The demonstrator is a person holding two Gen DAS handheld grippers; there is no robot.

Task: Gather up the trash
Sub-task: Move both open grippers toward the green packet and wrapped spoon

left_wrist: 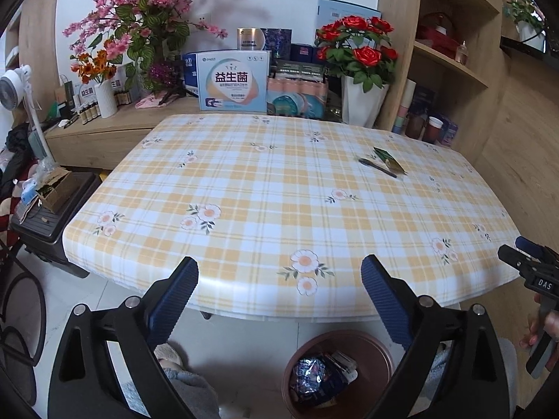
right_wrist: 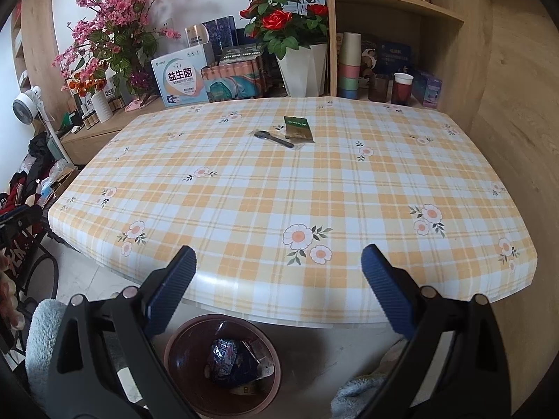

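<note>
Across the bottom of the left wrist view, left gripper [left_wrist: 279, 272] tilted down over the table [left_wrist: 244, 181] edge, blue pads spread wide, empty. Lower centre, brown trash bin [left_wrist: 377, 349] with wrappers; green sachet [left_wrist: 387, 156] and wrapped utensil [left_wrist: 377, 167] upper right.

Bottom of the right wrist view, right gripper [right_wrist: 278, 265] angled down likewise, pads apart, empty; bin [right_wrist: 181, 356] beneath, sachet [right_wrist: 297, 127] upper centre.

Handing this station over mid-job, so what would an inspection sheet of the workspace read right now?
Surface: checked tablecloth, mostly bare.
Job's things: green packet and wrapped black spoon side by side on the far part; brown bin on the floor by the near edge, wrappers inside.
Clutter: boxes, flower pots, cups behind the table.
Grippers: left gripper open, empty; right gripper open, empty.
Cables: nothing seen.
Surroundings: wooden shelves, white fan.
</note>
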